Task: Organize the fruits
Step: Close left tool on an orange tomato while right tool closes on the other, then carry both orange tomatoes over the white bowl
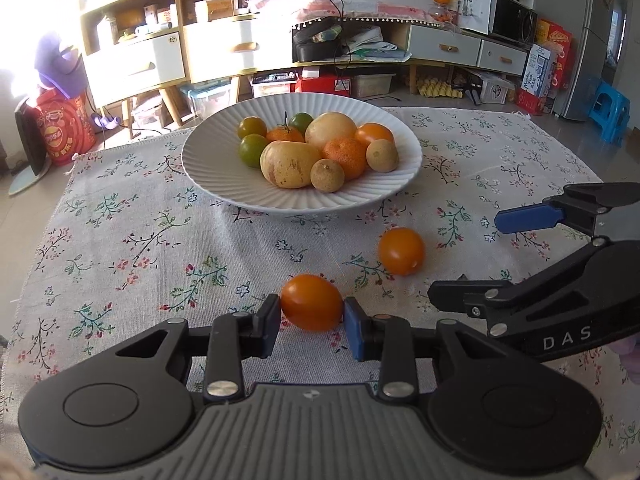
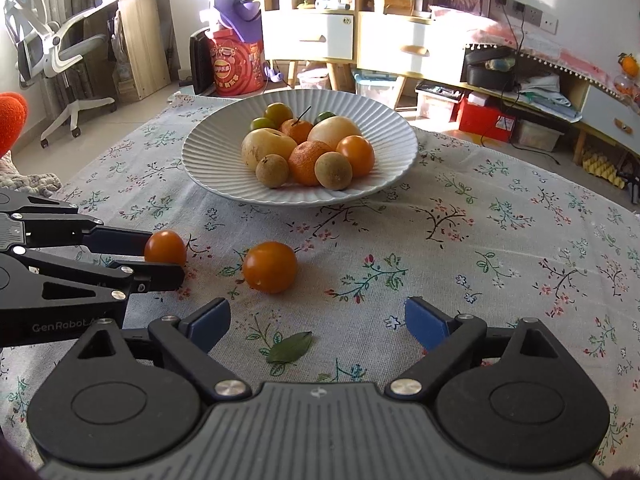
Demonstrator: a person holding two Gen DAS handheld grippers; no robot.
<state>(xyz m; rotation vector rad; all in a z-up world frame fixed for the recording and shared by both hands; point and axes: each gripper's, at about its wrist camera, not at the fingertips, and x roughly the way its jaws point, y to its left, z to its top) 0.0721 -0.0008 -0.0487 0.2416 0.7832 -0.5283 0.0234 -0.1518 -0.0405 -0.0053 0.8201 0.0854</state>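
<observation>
Progress: mostly done, by the look of it. A white ribbed plate (image 1: 404, 178) toward the far edge of the tabletop (image 1: 120, 240) already carries about ten fruits: two pale yellow melon-like fruits, two mandarins, two brown longans, green-yellow tomatoes and one orange tomato.

Outstanding: two loose fruits on the floral cloth between the plate and the near edge.

Item 1: orange cherry tomato (image 1: 312, 303), smooth, glossy, slightly oval, unblemished as far as visible. Pinched between the blue pads of the left tool (image 1: 312, 312), low over the cloth; whether it has lifted clear cannot be told.

Item 2: second orange cherry tomato (image 2: 270, 267), rounder, glossy, lying free just beside item 1, on the plate side.

Right tool (image 2: 316, 320): spread wide, empty, item 2 just ahead of it.

Also present: a small green leaf (image 2: 290, 347) on the cloth.
</observation>
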